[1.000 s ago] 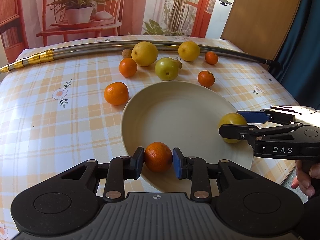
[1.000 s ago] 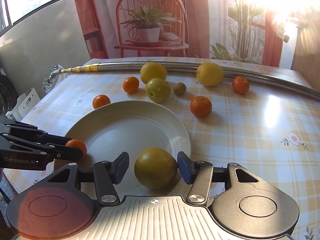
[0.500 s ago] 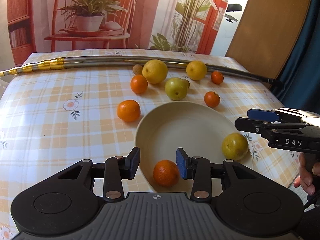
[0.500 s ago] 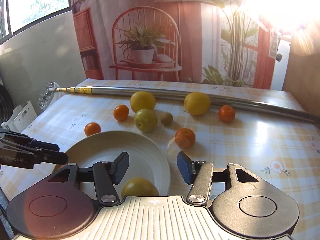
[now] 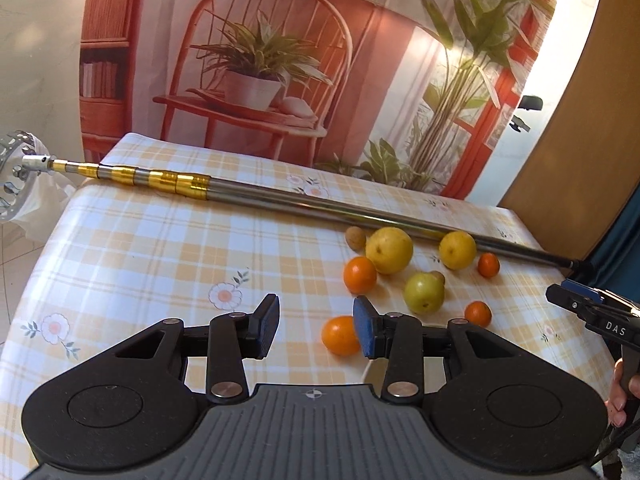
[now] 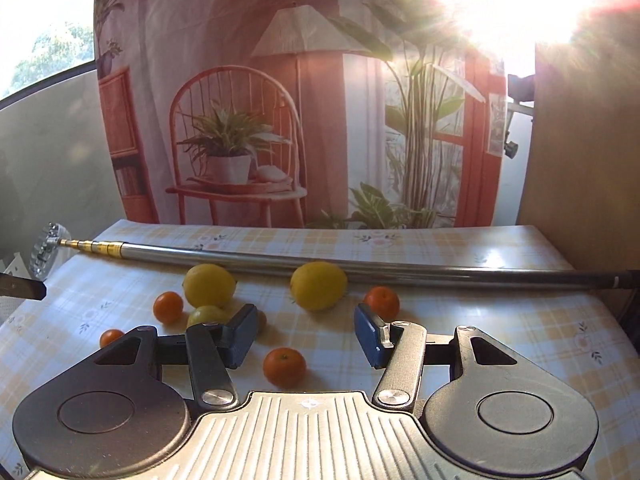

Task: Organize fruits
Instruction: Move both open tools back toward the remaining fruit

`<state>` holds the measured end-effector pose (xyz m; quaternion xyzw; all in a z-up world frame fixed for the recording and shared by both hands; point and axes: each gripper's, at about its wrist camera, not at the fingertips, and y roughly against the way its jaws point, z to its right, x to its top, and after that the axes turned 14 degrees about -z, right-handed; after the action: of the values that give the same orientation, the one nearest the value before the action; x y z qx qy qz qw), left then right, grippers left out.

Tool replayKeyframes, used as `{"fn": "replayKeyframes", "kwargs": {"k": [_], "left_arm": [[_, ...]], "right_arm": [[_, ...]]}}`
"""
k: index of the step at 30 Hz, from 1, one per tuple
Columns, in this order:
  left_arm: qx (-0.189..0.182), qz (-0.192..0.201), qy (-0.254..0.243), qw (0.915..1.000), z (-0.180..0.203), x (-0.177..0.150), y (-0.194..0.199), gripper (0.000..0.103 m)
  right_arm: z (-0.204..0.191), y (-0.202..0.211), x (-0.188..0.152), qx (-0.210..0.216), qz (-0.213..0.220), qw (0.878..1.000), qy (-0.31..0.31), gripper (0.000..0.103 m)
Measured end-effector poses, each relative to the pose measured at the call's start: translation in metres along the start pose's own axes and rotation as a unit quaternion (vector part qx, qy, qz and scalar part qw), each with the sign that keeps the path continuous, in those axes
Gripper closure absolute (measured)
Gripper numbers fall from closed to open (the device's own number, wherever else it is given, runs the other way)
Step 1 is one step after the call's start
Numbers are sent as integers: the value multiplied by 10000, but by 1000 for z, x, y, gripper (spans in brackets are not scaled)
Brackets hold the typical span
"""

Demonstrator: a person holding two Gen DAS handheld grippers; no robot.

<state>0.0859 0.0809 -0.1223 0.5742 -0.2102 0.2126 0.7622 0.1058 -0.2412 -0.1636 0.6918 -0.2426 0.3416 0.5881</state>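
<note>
Both grippers have lifted back from the plate, which has dropped almost out of view, leaving an orange and a yellow-green fruit in it. Left gripper (image 5: 316,326) hangs with jaws apart and empty, an orange (image 5: 339,335) just behind its right pad. Right gripper (image 6: 306,335) gapes empty too, a small orange (image 6: 284,366) between its fingers, two lemons (image 6: 318,286) beyond, beside the metal pole (image 6: 360,266).

The checked tablecloth (image 5: 140,256) carries a metal pole (image 5: 280,198) and scattered citrus (image 5: 389,250).
</note>
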Motion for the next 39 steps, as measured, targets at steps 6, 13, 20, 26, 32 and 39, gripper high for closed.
{"fn": "replayKeyframes", "kwargs": {"k": [6, 13, 20, 26, 32, 39], "left_arm": [[25, 68, 149, 9999, -5, 12, -1, 51], [58, -162, 28, 9998, -3, 13, -21, 51], [31, -608, -96, 9981, 6, 22, -46, 51], [-30, -1132, -221, 9933, 14, 26, -72, 49], [-110, -1471, 13, 9891, 13, 30, -96, 49], [61, -1626, -94, 9866, 24, 26, -109, 50]], "right_arm": [[6, -17, 3, -128, 58, 9999, 4, 53], [19, -31, -1, -122, 79, 9995, -287, 53], [30, -46, -1, -229, 53, 9989, -394, 53], [37, -59, 1, -151, -8, 9986, -507, 53], [41, -68, 1, -63, -71, 9983, -570, 53], [48, -76, -3, -3, -158, 9972, -730, 53]]}}
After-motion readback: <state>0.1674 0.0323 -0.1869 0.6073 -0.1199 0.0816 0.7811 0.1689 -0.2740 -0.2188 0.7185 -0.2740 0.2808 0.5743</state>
